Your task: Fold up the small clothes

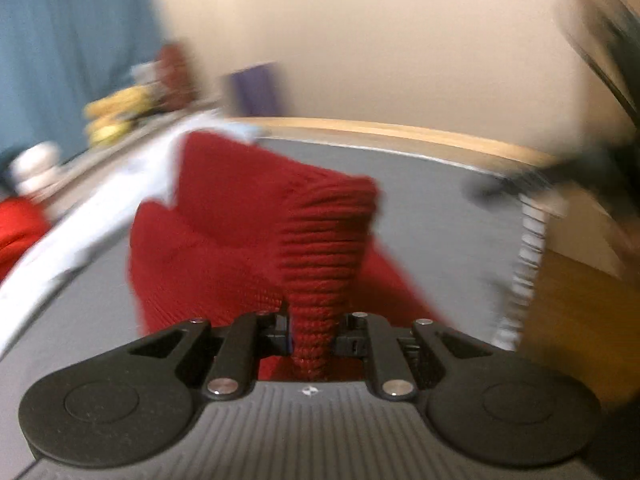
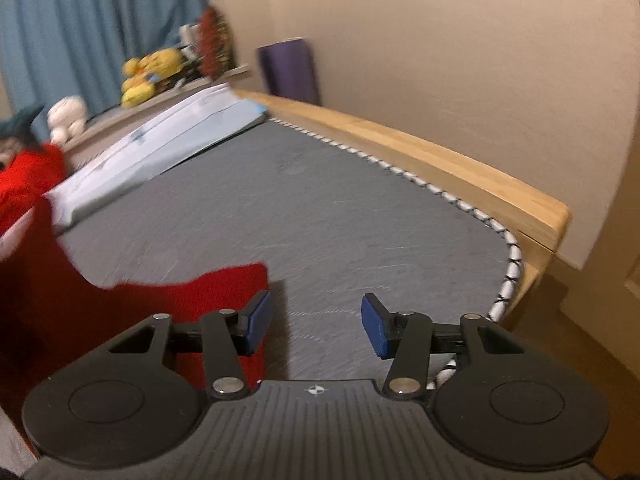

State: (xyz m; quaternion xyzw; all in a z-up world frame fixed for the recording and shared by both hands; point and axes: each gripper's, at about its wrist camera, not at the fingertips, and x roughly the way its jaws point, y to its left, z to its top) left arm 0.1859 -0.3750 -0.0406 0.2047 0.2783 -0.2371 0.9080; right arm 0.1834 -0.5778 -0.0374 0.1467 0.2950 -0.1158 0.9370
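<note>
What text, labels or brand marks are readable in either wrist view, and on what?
None readable.
Left gripper, shut on the red knit garment: small white emblem on its body, a symbol, no letters.
Right gripper, open: same emblem.
White-blue package on the grey mat: faint print, too blurred to read.

Both cameras sit just behind their own jaws and look forward, low over the grey mattress point(image 2: 328, 200). The left wrist view is blurred, close up against the red knit garment point(image 1: 248, 232), facing the wooden bed frame point(image 1: 400, 130) and cream wall. The right wrist view looks along the bed frame. Both share the mattress, frame, purple roll point(image 2: 290, 68), blue curtain point(image 2: 80, 20) and yellow toys point(image 2: 152, 70).
</note>
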